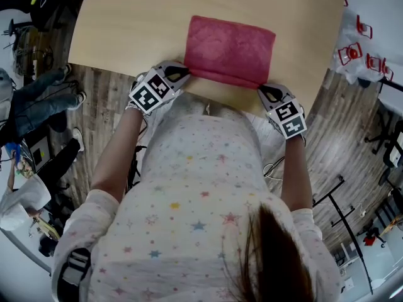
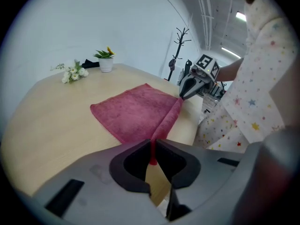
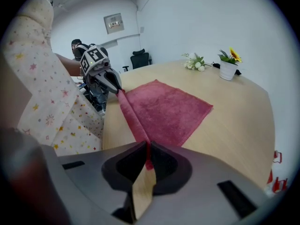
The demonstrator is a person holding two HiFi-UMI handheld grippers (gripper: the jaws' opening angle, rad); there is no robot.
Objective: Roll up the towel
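Pale wood tabletop (image 1: 126, 30) — the pink towel (image 1: 230, 46), judged soft, light and floppy, is sensibly pinched at its near corners by the left gripper (image 2: 153, 150) and right gripper (image 3: 146, 153), both clamped on it.

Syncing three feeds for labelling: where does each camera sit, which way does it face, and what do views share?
Head view: on the person's head, facing steeply down at table, towel, left gripper, right gripper; shirt and arms show.
Left gripper view: on that gripper, looking along jaws shut on the towel edge toward the right gripper; shirt at right.
Right gripper view: mirrored, jaws shut on the towel, left gripper ahead, shirt at left.
Both gripper views share the potted plant and white flowers.
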